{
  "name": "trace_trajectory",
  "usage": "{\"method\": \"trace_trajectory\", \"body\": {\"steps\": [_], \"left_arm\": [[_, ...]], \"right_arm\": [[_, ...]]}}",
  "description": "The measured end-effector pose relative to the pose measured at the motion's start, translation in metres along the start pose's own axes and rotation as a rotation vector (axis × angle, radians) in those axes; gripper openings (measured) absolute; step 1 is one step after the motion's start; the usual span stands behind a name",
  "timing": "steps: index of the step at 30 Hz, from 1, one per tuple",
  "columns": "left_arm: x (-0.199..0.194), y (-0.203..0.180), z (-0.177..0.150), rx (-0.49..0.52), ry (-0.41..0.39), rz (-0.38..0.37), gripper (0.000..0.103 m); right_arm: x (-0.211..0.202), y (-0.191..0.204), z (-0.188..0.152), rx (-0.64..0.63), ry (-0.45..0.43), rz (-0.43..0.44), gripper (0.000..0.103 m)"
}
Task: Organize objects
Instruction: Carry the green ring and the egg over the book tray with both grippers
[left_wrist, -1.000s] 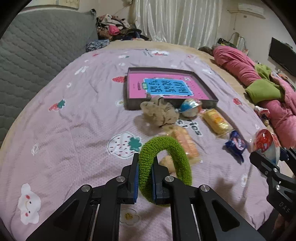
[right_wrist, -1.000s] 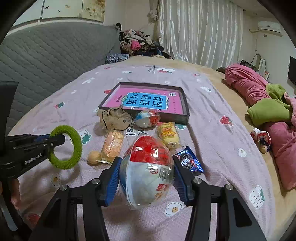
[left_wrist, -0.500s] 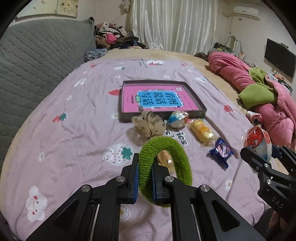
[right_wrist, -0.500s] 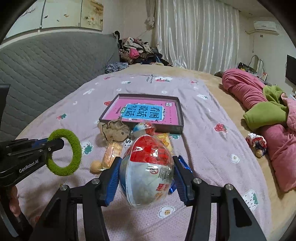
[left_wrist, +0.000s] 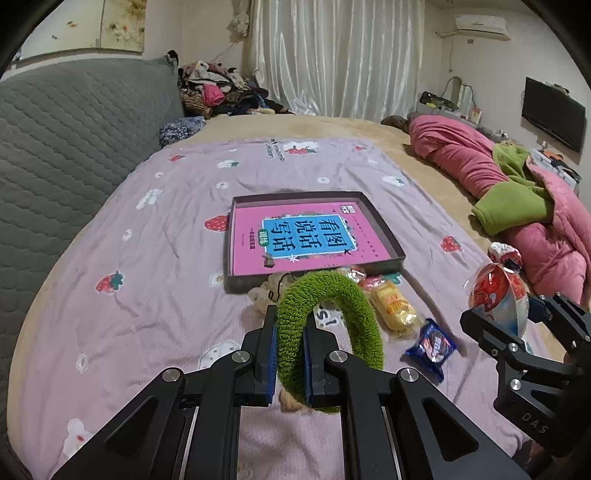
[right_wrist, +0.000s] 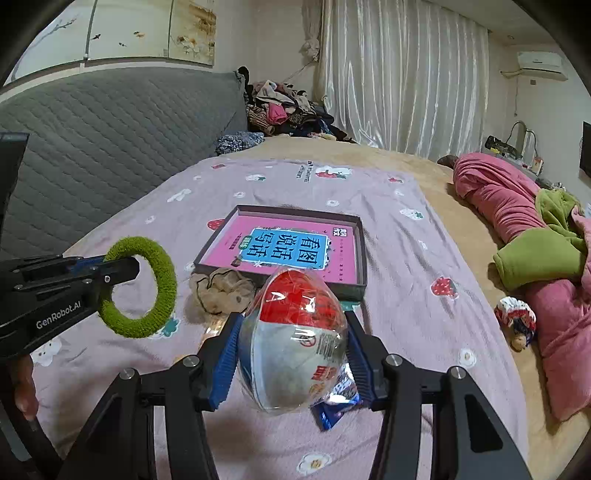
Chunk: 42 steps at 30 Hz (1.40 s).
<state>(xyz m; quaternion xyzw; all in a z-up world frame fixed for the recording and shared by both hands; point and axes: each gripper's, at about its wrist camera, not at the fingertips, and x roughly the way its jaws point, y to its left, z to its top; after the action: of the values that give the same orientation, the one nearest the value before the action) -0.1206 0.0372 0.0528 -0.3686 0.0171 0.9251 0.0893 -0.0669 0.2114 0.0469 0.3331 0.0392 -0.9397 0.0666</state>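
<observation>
I'm over a bed (left_wrist: 155, 258) under a pale purple strawberry sheet. My left gripper (left_wrist: 289, 356) has its jaws pinched tight on the green ring (left_wrist: 332, 295), held above the sheet. My right gripper (right_wrist: 291, 354) clamps the wrapped egg toy (right_wrist: 295, 343) between part-open jaws. Beyond both, the tray (left_wrist: 388, 230) holds a pink book (left_wrist: 306, 236); snack packets (left_wrist: 393, 304) lie just before it.

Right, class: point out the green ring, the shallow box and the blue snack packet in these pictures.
green ring (left_wrist: 343, 295): left wrist view, top of its fuzzy arch.
shallow box (right_wrist: 364, 254): right wrist view, its right wall.
blue snack packet (left_wrist: 431, 343): left wrist view, middle of the wrapper.
</observation>
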Motion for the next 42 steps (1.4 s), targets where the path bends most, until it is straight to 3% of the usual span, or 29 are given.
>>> {"method": "trace_trajectory", "body": {"steps": [28,42], "left_arm": [[0.109,0.009,0.1,-0.001,0.011,0.026,0.011],[0.189,0.025,0.135,-0.022,0.072,0.01,0.011]], "right_arm": [[0.1,-0.038,0.092,-0.02,-0.018,0.011,0.053],[0.176,-0.047,0.128,-0.081,0.061,0.03,0.054]]}}
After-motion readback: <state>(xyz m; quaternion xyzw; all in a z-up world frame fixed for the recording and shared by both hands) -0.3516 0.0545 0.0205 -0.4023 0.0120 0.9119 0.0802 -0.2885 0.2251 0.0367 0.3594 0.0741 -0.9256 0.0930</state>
